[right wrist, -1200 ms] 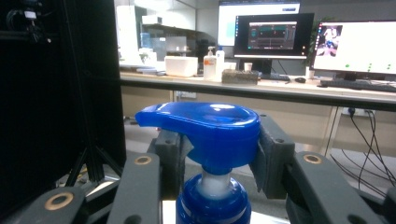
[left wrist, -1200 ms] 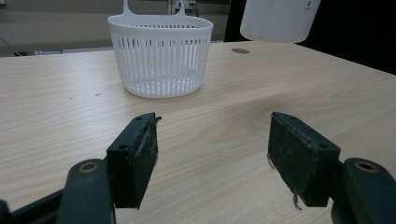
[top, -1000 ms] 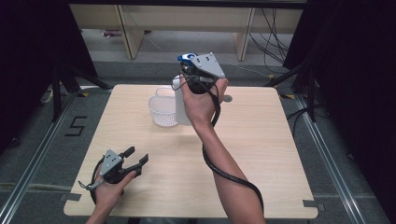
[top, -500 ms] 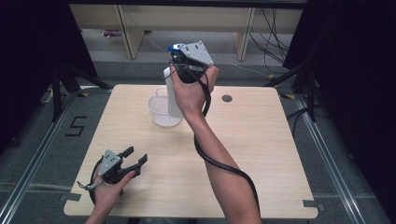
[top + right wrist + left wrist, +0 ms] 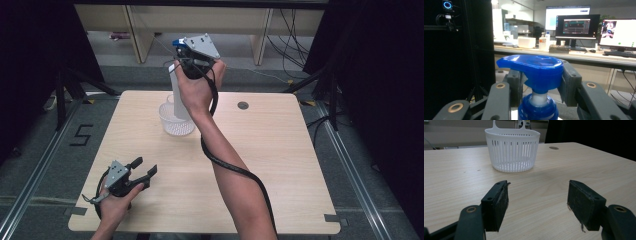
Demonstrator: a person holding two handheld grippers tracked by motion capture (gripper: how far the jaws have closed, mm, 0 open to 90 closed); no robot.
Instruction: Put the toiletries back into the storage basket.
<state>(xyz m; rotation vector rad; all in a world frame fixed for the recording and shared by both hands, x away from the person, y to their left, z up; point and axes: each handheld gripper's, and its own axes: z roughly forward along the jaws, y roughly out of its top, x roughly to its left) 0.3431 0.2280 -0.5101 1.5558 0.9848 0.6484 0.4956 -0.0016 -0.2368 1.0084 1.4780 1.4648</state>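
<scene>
A white pump bottle (image 5: 175, 92) with a blue pump head (image 5: 534, 66) hangs upright in the air, its lower end just above the far side of the white slatted basket (image 5: 176, 125). My right gripper (image 5: 181, 56) is shut on the bottle's neck, just under the pump head, with a pad on either side in the right gripper view (image 5: 538, 77). The basket (image 5: 512, 150) stands upright on the wooden table (image 5: 280, 150). My left gripper (image 5: 145, 169) rests near the table's front left corner, open, with bare table between its pads (image 5: 537, 195).
A small round dark hole (image 5: 243, 105) sits in the tabletop right of the basket. Black frame rails and floor run along both sides of the table. Shelving and cables lie beyond the far edge. Desks with lit monitors (image 5: 576, 26) stand far off.
My right hand has carried the pump bottle up and to the left, from beside the basket to above it. The left gripper has stayed put.
</scene>
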